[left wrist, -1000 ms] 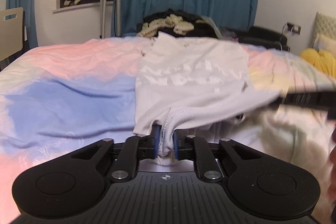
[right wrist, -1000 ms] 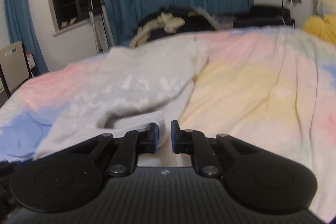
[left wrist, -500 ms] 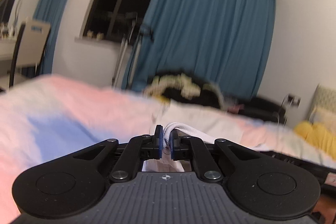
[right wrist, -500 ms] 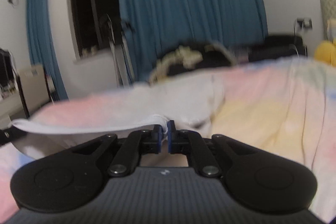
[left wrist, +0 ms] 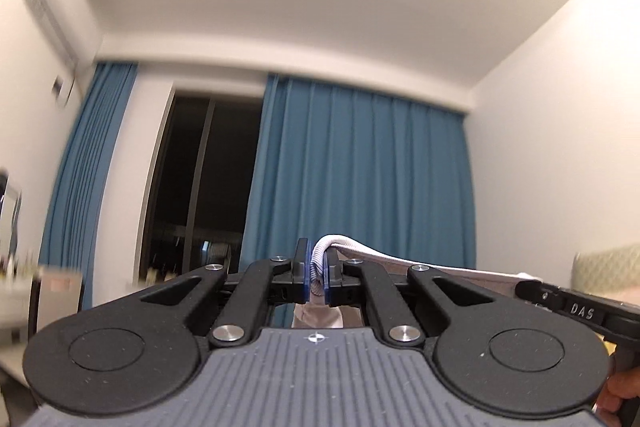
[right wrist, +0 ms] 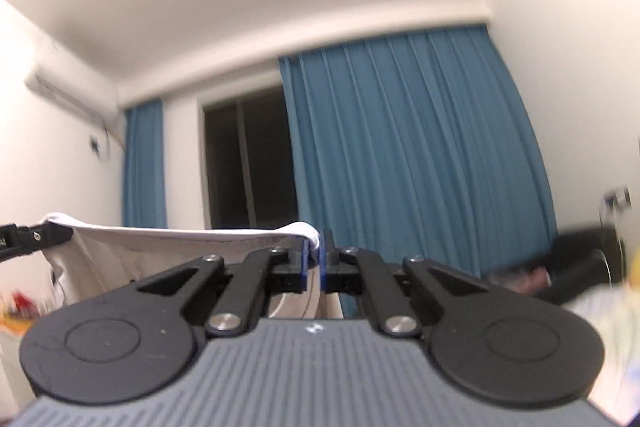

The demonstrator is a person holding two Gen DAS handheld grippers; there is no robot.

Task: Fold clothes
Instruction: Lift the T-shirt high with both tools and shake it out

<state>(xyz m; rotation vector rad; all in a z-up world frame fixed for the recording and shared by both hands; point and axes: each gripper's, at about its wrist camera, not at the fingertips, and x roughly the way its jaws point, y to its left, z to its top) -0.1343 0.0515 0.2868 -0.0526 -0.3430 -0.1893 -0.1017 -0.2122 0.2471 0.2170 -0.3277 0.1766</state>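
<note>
My left gripper (left wrist: 317,269) is shut on the ribbed hem of a white shirt (left wrist: 432,269), held high in the air. The hem stretches right to my right gripper, whose body shows at the left wrist view's right edge (left wrist: 580,309). My right gripper (right wrist: 313,259) is shut on the other end of the white shirt (right wrist: 180,233). The hem runs left to the left gripper's finger (right wrist: 36,235). The rest of the shirt hangs below, mostly hidden behind the gripper bodies. Both cameras are tilted up toward the ceiling.
Blue curtains (left wrist: 360,187) and a dark window (left wrist: 192,195) fill the far wall. An air conditioner (right wrist: 68,95) hangs high on the left wall. A dark bag (right wrist: 580,259) and a strip of the pastel bedcover (right wrist: 608,311) show at the lower right.
Both grippers have lifted the shirt off the bed and tilted upward. The bed has dropped out of view. The hem is now stretched taut between the two grippers.
</note>
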